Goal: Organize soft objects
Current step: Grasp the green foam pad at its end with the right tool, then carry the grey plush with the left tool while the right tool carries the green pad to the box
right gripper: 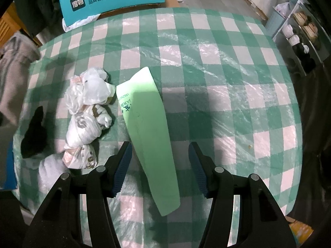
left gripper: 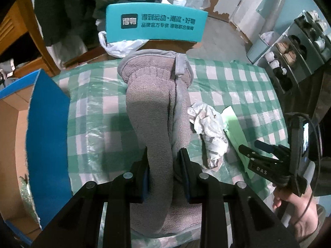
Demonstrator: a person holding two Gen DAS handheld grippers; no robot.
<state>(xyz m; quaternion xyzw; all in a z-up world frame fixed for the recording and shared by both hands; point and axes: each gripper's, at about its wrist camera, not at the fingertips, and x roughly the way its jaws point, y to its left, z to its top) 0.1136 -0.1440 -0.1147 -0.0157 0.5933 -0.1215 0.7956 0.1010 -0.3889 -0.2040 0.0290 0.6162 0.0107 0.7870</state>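
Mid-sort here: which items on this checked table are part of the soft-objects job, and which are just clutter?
Job items:
- grey fleece mitt, clamped in the left gripper
- knotted white plastic bags
- blue-edged cardboard box, likely the bin
- right gripper, open over the green sleeve

Lying about:
- teal printed box
- shoe rack

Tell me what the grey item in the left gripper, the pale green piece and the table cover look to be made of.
Grey item: fleecy, terry-like fabric, matte and nubby, with a smooth stitched binding at its edge. Pale green piece: looks like smooth knit or thin foam sheet; flat, matte, with printed markings; uncertain. Table cover: green-and-white check under a clear plastic film, judging by glossy wrinkles.
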